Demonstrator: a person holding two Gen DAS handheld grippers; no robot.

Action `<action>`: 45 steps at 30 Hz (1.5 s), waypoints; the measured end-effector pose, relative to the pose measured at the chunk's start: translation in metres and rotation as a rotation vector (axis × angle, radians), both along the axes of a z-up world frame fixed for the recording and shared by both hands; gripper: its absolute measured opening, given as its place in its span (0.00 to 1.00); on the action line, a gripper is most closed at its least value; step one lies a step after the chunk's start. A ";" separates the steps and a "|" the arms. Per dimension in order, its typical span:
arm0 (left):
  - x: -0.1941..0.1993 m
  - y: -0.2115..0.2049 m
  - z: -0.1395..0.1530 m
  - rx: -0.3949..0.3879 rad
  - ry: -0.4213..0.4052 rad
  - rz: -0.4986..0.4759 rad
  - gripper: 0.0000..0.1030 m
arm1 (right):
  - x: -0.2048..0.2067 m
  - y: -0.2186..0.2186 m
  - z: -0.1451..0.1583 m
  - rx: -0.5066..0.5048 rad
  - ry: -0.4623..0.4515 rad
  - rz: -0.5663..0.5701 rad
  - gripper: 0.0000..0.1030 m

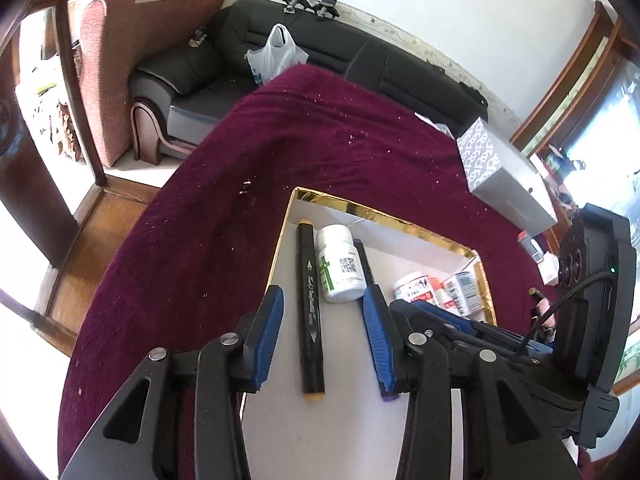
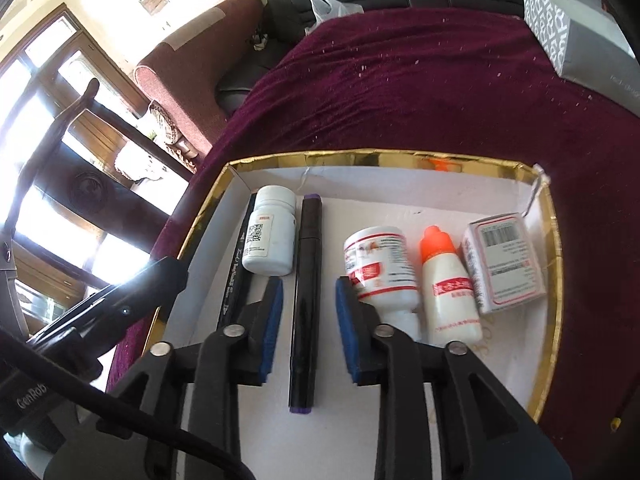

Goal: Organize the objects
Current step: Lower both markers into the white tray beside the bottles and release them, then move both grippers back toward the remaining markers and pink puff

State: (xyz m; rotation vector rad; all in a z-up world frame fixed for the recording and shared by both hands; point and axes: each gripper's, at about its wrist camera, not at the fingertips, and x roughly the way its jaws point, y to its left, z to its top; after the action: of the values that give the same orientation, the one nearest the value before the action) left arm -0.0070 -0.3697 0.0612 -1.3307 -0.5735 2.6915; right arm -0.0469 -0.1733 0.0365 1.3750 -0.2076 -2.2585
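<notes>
A gold-rimmed white tray [image 1: 384, 216] [image 2: 400, 160] lies on the maroon tablecloth [image 1: 320, 140]. In it, side by side, lie a black marker with orange ends [image 1: 310, 312] [image 2: 236, 276], a white pill bottle [image 1: 340, 264] [image 2: 272, 236] and a black marker with purple ends [image 2: 307, 300]. My left gripper [image 1: 323, 294] hangs open over the orange-ended marker, pads clear of it. My right gripper [image 2: 309, 285] is open astride the purple-ended marker, not touching. Further right lie a red-labelled jar [image 2: 380, 264], an orange-capped bottle [image 2: 448, 292] and a small box [image 2: 504, 268].
A grey patterned tissue box [image 1: 500, 172] [image 2: 560, 28] stands on the cloth beyond the tray. Behind the table are a black sofa [image 1: 320, 48] with a white plastic bag [image 1: 276, 54] and a reddish armchair [image 1: 120, 60]. Wooden floor shows at the left.
</notes>
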 end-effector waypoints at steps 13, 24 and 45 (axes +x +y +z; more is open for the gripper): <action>0.051 0.061 0.047 -0.011 0.082 -0.080 0.48 | 0.064 0.087 0.044 -0.008 0.199 -0.082 0.60; 0.058 0.177 0.049 -0.023 0.038 -0.270 0.48 | 0.108 0.224 0.056 -0.007 0.297 -0.328 0.66; 0.033 0.281 0.007 -0.147 -0.065 -0.340 0.48 | 0.121 0.383 0.014 -0.126 0.295 -0.678 0.67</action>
State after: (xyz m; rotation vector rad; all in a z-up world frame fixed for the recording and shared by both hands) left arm 0.0263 -0.0886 0.0682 -1.4068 -0.1370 2.4582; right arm 0.0741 0.2093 0.0508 0.9740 -0.7987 -2.8918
